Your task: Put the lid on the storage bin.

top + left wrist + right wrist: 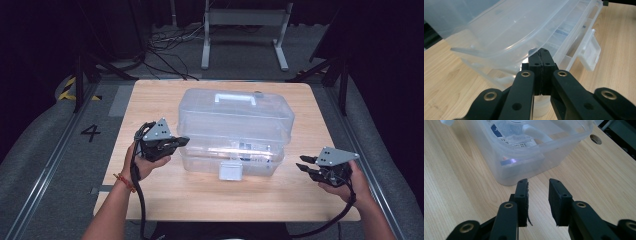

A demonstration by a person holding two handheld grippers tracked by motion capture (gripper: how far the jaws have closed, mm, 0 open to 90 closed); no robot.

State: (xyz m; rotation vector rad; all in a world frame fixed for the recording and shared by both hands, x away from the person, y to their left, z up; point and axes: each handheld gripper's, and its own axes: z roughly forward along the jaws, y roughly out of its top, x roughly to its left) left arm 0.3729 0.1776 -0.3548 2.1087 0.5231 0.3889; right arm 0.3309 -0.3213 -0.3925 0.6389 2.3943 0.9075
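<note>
In the high view a clear plastic storage box (235, 131) with a white carry handle (235, 97) on its lid stands in the middle of the wooden table (150, 100), its white front latch (231, 170) facing the person at six o'clock. The left gripper (183, 141) sits at about nine o'clock from the box, its tips against the box's left end at the seam where lid meets base; the jaws are pressed together. The right gripper (305, 164) hangs at about four o'clock from the box, near its front right corner but apart from it, jaws parted by a narrow gap with nothing between them. In the left gripper view the two black pads (545, 62) meet flush, with no gap, and their tips sit right under the overhanging lid rim (524, 42) at twelve o'clock; whether they pinch any plastic I cannot tell. The latch (591, 53) shows at two o'clock. In the right gripper view the right gripper (538, 182) has its jaws slightly apart over bare wood, and the box's corner (524, 162) lies ahead at twelve o'clock, close to the tips yet not touching; papers and small items show blurred through its wall.
</note>
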